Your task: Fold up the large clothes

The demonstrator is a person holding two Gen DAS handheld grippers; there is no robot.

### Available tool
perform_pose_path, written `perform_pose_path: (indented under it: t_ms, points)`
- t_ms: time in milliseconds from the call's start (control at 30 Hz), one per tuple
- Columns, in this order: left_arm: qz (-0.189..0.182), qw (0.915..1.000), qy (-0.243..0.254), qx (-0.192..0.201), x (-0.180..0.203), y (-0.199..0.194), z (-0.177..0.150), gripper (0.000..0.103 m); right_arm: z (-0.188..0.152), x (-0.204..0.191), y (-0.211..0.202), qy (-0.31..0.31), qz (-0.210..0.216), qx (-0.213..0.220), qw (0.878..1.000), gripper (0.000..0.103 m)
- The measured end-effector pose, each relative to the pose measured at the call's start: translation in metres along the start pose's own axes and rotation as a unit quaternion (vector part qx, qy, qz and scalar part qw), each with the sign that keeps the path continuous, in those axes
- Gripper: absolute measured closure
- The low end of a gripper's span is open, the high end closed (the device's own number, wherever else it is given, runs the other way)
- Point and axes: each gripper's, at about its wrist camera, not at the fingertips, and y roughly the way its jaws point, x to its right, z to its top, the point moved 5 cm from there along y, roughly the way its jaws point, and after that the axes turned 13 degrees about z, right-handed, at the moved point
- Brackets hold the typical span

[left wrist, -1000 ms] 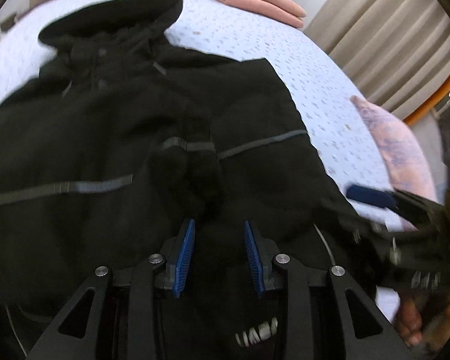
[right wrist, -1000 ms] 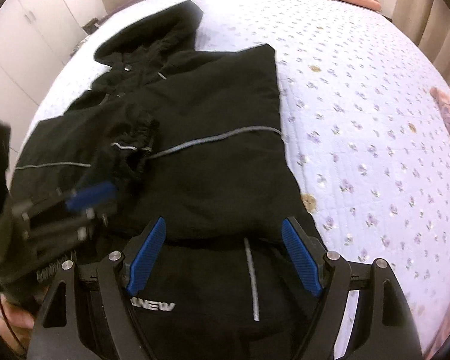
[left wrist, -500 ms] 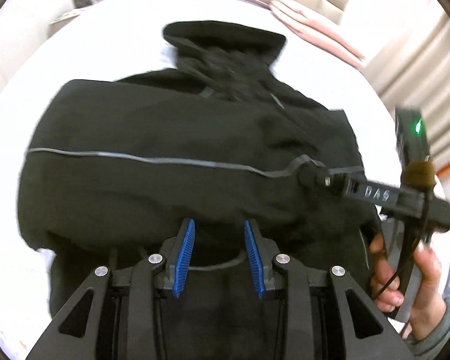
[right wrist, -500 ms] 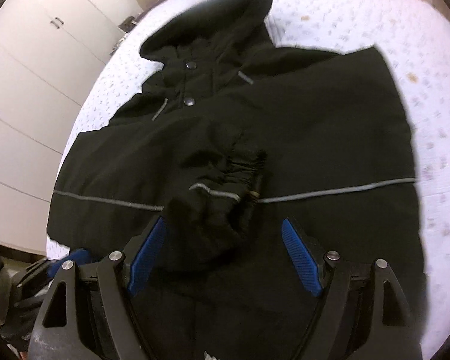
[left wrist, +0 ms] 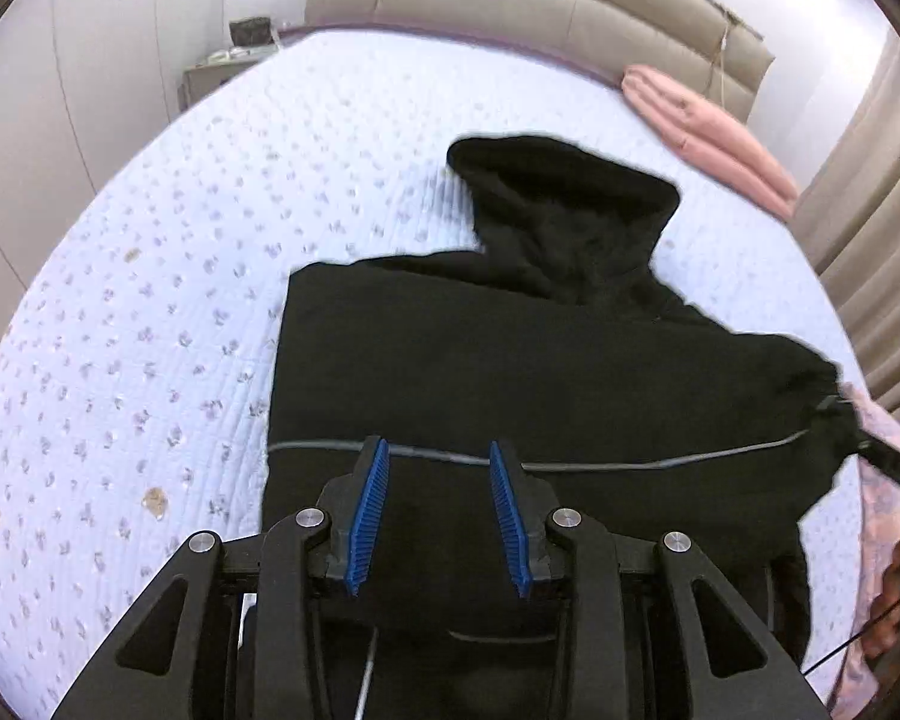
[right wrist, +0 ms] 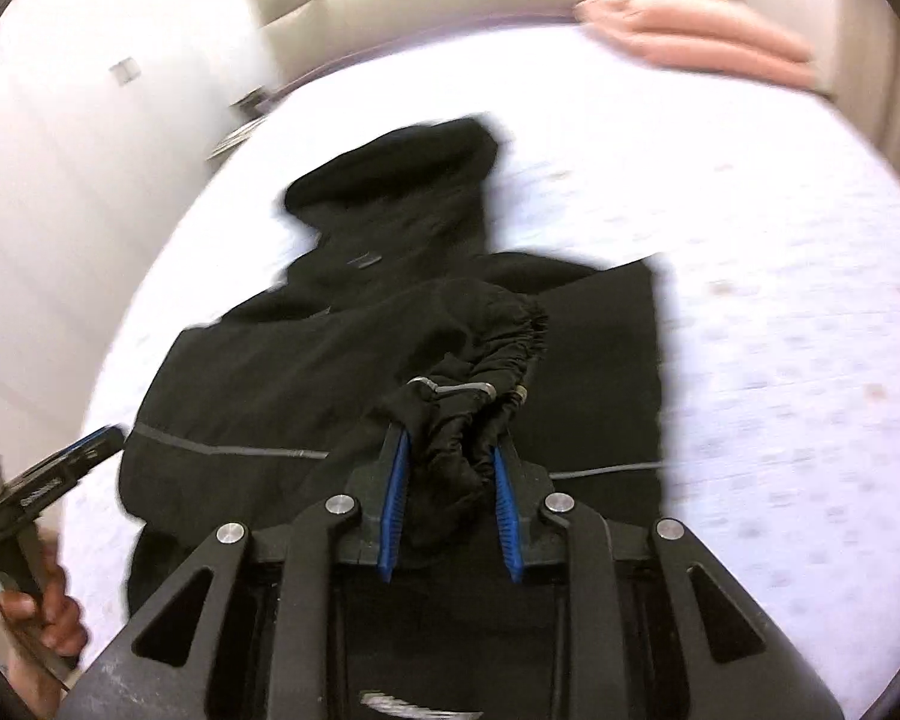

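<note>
**Now: your right gripper grasps the cuff, your left hangs unclenched over the hem**

Your black hooded jacket [left wrist: 510,372] lies spread on the bed [left wrist: 180,300], its hood [left wrist: 564,198] pointing toward the padded headboard [left wrist: 540,6] and its lower part nearest you. A thin grey reflective stripe [left wrist: 660,465] runs across the body of the garment from side to side.

Your right gripper [right wrist: 450,504] is clamped on the gathered, elasticated sleeve cuff [right wrist: 486,372]; bunched black fabric fills the gap between the blue pads [right wrist: 393,510], and the sleeve rises from the jacket's left portion across its front to the jaws. This view is motion-blurred, so finer detail of the grasp is hard to read.

Your left gripper [left wrist: 441,519] sits above the jacket's lower half with its jaws apart, and nothing is between its blue pads [left wrist: 366,516]; the reflective stripe passes just beyond the fingertips. Whether the fingers touch the fabric cannot be told.

In the left wrist view your right gripper's finger shows at the right edge, at the jacket's far side. In the right wrist view your left hand [right wrist: 48,612] and its tool show at the lower left, beside the jacket's edge.

A folded pink blanket [left wrist: 708,138] lies near the headboard, well apart from the jacket. White wardrobe doors [left wrist: 60,90] stand to the left and beige curtains [left wrist: 876,192] hang to the right.
</note>
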Motion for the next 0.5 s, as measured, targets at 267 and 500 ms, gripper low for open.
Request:
perform_pose_path:
  t_ms: [267,500]
  points:
    - [0.039,0.9966,0.044,-0.057,0.012,0.073,-0.022,0.066,-0.049,0.074,0.067,0.067,-0.035,-0.081,0.994,0.069]
    - [0.046,0.9963,0.058,-0.043,0.016,0.051,-0.013,0.065,-0.047,0.074,0.049,0.065,-0.036,-0.092,0.993,0.064]
